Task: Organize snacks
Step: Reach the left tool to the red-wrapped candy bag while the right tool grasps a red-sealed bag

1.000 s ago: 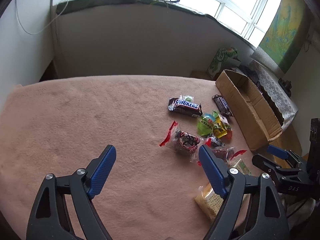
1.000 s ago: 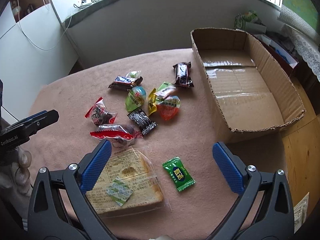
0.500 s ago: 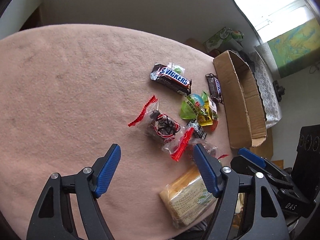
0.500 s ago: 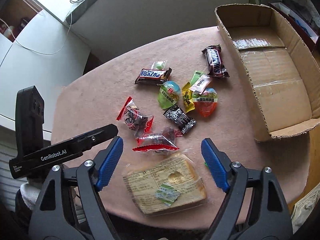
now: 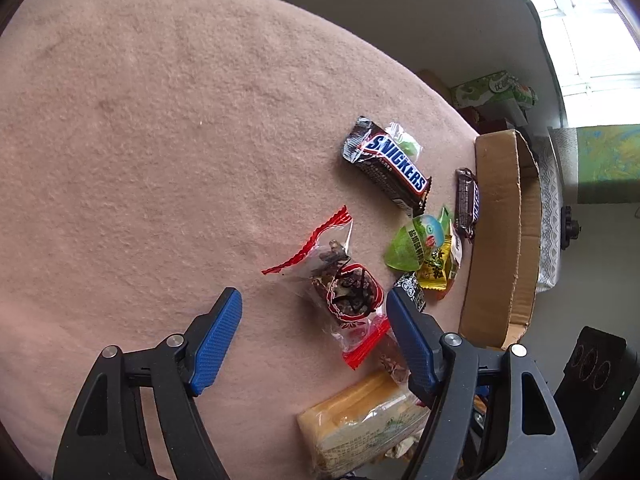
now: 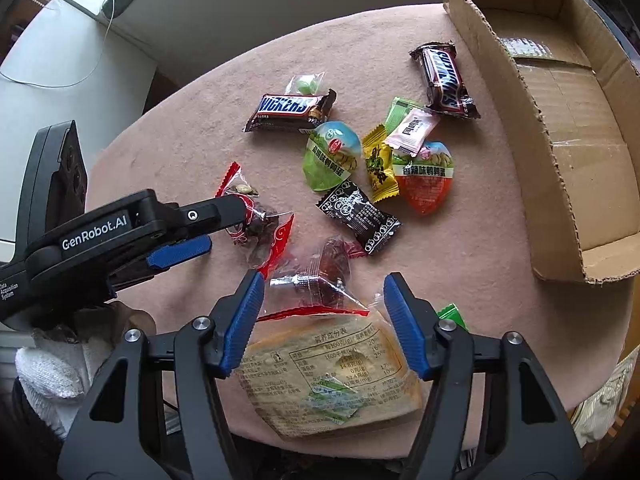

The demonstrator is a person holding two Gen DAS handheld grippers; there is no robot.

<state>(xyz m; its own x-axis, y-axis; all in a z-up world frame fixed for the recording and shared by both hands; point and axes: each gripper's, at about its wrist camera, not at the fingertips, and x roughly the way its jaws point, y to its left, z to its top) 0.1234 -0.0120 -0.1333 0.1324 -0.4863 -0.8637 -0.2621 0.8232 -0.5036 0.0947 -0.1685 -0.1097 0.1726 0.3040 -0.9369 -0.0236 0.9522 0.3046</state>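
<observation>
Several snacks lie on a pink tablecloth [image 5: 140,140]. My left gripper [image 5: 314,336] is open, low over a clear red-edged packet of dark snacks [image 5: 340,284], which lies just ahead of its fingers; from the right wrist view the left gripper [image 6: 208,228] reaches that packet [image 6: 256,224] from the left. My right gripper [image 6: 324,324] is open above a wrapped bread slice [image 6: 332,376] and a second red-edged packet [image 6: 320,280]. Two Snickers bars [image 6: 288,112] [image 6: 444,78] and small candies [image 6: 380,164] lie beyond.
An open, empty cardboard box [image 6: 560,128] stands at the table's right edge, also in the left wrist view [image 5: 500,240]. A small green packet [image 6: 452,316] lies behind my right finger. A wall and windowsill lie beyond the table.
Both grippers have dropped lower and closer to the snack pile. The left one has come up to the red-edged packet. Both stay open.
</observation>
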